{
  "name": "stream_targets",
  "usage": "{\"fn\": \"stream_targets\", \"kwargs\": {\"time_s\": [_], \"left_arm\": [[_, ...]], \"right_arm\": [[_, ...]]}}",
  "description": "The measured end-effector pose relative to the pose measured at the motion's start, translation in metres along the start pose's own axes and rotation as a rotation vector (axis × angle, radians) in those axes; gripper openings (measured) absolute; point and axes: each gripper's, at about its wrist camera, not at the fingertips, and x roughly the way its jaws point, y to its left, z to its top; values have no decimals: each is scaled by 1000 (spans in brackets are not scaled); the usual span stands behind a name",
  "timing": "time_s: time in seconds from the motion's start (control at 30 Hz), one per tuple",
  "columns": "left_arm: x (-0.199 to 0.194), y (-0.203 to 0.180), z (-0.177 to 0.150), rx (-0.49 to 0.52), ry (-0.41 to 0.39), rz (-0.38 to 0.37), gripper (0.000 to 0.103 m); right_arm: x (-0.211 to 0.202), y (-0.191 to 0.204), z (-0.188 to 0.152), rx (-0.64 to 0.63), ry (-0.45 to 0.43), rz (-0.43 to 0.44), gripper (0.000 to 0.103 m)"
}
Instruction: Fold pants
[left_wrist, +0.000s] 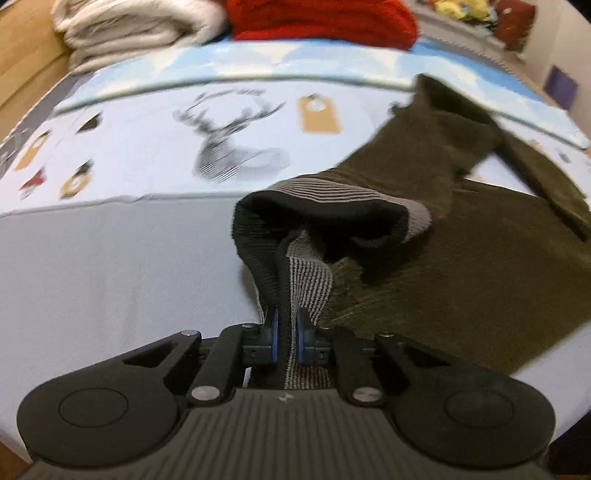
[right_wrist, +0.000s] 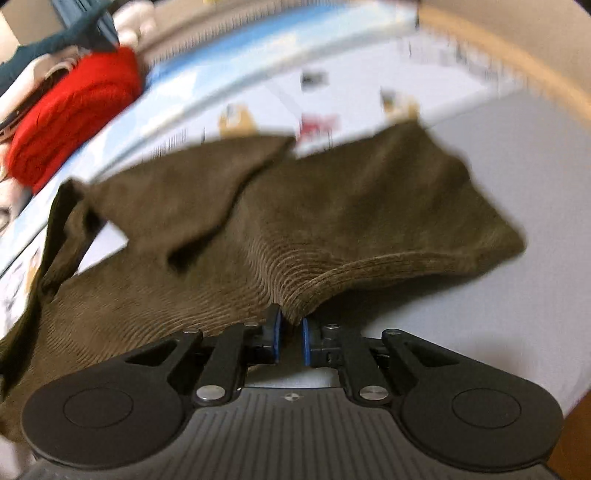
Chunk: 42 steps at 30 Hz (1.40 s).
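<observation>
The olive-brown corduroy pants lie spread on the bed, one leg running off toward the pillow end and partly folded over itself. Their striped grey-and-black waistband is lifted clear of the bed and gapes open, its inside dark and hard to read. In the right wrist view the pants are blurred, and their far edges smear into the printed sheet. A hem or side edge rises off the bed toward the camera.

The left gripper has its blue pads clenched tight on a strip of the waistband. The right gripper pinches the raised corduroy edge between nearly closed fingers.

Beyond the pants, at the head of the bed, sit a red knit and a cream blanket, both cut off by the frame.
</observation>
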Motion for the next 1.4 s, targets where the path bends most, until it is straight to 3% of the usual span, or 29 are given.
{"fn": "stream_targets", "kwargs": {"time_s": [0.1, 0.2, 0.27, 0.3, 0.33, 0.4, 0.53, 0.63, 0.7, 0.8, 0.97, 1.0, 1.07, 1.1, 1.17, 1.23, 1.3, 1.33, 1.37, 1.4], "left_arm": [[16, 13, -6, -16, 116, -6, 11], [30, 12, -5, -3, 179, 17, 16], [34, 18, 2, -51, 171, -9, 37], [35, 20, 4, -87, 166, -28, 54], [39, 22, 7, -114, 172, -44, 63], [44, 19, 8, -123, 192, -43, 66], [60, 10, 10, -102, 230, -29, 66], [71, 3, 7, -71, 254, -5, 63], [70, 0, 5, -36, 247, 12, 52], [64, -8, 0, 49, 217, 30, 38], [45, -10, -1, 86, 156, 30, 26], [40, -10, -2, 98, 146, 39, 21], [31, -5, -4, 98, 134, 32, 21], [27, -4, -5, 92, 134, 22, 21], [26, -1, -8, 105, 148, 8, 22], [28, 3, -7, 94, 178, 6, 26], [28, 9, -6, 61, 186, 14, 26], [28, 11, -5, 45, 180, 17, 30], [27, 14, -4, 20, 180, 15, 36], [28, 17, -3, -8, 183, 8, 51]], "right_arm": [[4, -18, -12, 36, 114, 54, 15], [-4, -45, -9, 164, 81, 30, 26], [-12, -73, -4, 314, 24, 22, 44], [-14, -84, -2, 376, -1, 7, 48], [-15, -97, -2, 442, -31, -27, 51], [-15, -119, -1, 550, -80, -99, 51], [-3, -137, 1, 665, -148, -155, 51], [13, -135, 9, 651, -155, -165, 49], [17, -125, 17, 558, -165, -231, 14], [8, -118, 22, 472, -215, -307, 10], [-41, -109, 21, 471, -376, -307, 5], [-50, -111, 18, 479, -394, -345, 0], [-74, -116, 11, 442, -458, -547, 0], [-83, -125, 9, 449, -490, -579, 0], [-79, -148, 5, 488, -438, -500, 0], [-60, -164, -2, 564, -316, -339, 0], [-51, -166, -4, 599, -294, -225, 4], [-46, -162, -1, 578, -287, -194, 4], [-42, -156, 3, 556, -277, -170, 12], [-36, -152, 7, 540, -263, -150, 21]]}}
